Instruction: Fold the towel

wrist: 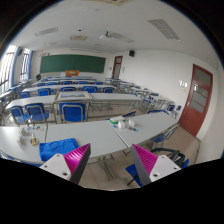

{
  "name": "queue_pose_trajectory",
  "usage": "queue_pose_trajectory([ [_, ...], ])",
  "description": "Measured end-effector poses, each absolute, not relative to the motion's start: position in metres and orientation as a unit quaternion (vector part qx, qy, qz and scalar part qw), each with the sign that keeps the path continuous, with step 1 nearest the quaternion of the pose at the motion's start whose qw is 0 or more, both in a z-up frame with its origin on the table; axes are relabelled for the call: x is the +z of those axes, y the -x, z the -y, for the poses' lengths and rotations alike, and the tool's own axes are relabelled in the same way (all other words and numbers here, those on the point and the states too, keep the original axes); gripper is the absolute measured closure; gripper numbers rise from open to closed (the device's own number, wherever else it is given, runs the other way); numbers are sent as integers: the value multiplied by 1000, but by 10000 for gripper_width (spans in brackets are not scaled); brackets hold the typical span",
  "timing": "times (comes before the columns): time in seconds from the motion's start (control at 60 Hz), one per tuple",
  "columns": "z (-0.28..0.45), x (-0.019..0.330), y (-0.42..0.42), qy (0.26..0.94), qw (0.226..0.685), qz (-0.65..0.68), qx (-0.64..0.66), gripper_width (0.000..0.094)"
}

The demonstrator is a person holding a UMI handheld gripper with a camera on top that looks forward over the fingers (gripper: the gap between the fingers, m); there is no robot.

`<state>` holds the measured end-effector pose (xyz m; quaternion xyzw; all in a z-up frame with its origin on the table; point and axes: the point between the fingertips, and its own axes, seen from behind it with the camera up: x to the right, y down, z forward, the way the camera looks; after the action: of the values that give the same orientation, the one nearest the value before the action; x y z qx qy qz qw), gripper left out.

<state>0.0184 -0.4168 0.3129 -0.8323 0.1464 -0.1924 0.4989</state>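
Note:
My gripper (112,165) is open and empty, held up in the air above the floor in front of a long grey table (80,133). Its two magenta pads (146,160) stand far apart with nothing between them. A small pale and green bundle (123,124) lies on the table's far right part, well beyond the fingers. I cannot tell whether it is the towel. No other towel shows in the view.
This is a classroom with rows of grey desks and blue chairs (72,112). Blue chairs (56,150) stand close by the fingers at both sides. A green chalkboard (72,63) is on the far wall, and a red-brown door (197,100) at the right.

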Motion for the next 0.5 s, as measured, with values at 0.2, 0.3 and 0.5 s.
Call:
queue_pose_trajectory([
  [0.2,420,272,-13,844,486,-151,-171,89],
  [0.3,418,234,13,859,471,-131,-149,83],
  [0.5,378,140,143,899,435,-27,-52,82],
])
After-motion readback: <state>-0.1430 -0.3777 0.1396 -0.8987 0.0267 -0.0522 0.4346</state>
